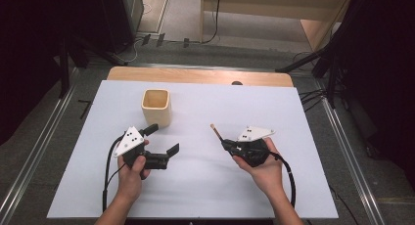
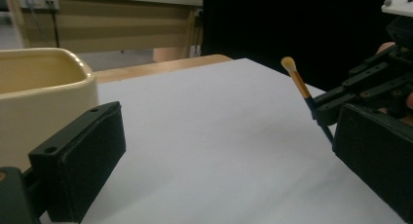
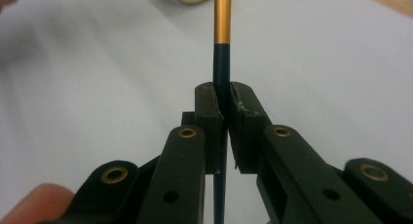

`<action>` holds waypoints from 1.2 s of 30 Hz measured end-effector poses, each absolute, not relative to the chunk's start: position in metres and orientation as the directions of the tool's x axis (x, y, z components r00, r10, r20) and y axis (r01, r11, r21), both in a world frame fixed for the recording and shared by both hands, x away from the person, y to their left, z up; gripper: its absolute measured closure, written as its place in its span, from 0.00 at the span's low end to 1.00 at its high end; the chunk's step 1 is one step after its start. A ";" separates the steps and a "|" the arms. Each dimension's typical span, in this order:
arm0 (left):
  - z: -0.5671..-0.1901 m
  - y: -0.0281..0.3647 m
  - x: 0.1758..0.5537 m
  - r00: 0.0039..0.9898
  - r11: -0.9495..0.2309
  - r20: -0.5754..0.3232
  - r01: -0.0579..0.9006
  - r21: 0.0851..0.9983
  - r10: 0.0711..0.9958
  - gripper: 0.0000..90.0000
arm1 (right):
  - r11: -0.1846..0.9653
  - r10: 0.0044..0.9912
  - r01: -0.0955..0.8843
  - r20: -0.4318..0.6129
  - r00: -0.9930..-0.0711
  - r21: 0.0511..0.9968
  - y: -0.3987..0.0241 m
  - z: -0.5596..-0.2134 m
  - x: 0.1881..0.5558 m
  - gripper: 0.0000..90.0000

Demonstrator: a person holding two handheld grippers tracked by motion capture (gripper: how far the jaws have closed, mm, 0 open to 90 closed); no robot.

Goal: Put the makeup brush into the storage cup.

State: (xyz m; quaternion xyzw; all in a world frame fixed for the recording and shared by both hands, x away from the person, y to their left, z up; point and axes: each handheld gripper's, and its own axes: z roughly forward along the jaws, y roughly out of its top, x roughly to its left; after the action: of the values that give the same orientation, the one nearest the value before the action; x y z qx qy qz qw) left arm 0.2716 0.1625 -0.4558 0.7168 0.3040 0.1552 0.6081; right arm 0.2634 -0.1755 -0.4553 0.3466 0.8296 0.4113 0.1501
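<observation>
Status: I have the brush point(image 1: 217, 133) pinched in the right gripper point(image 1: 226, 144), right of centre in the high view. In the right gripper view its jaws press together on the dark handle, with the gold band and the rest of the brush point(image 3: 222, 19) running up to the top edge. The bristle tip point(image 2: 288, 64) points up and away from the surface point(image 1: 205, 186).

The left gripper point(image 1: 162, 139) sits left of centre, jaws spread and holding nothing.

The cup point(image 1: 156, 106) stands upright in the upper left of the surface, just beyond the left gripper, and looks empty.

I judge the pickup done. Remaining: carry the brush to the cup, lower it in, release.
</observation>
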 end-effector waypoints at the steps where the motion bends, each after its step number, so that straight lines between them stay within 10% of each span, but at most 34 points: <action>1: -0.455 0.161 0.271 0.771 -0.073 -0.151 0.248 0.966 0.619 0.00 | 0.406 0.696 0.440 0.041 -0.717 0.801 -0.174 -0.455 0.262 0.94; 36: -0.451 0.134 0.264 0.827 -0.023 -0.314 0.367 0.930 0.467 0.43 | 0.237 0.594 0.303 0.109 -0.797 0.923 -0.118 -0.465 0.238 0.94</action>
State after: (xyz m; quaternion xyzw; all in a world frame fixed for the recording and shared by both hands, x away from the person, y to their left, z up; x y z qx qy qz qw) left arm 0.2642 0.1341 -0.4512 0.7142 0.2918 0.0396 0.6350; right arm 0.2385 -0.1181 -0.4647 0.2891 0.7752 0.5456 0.1332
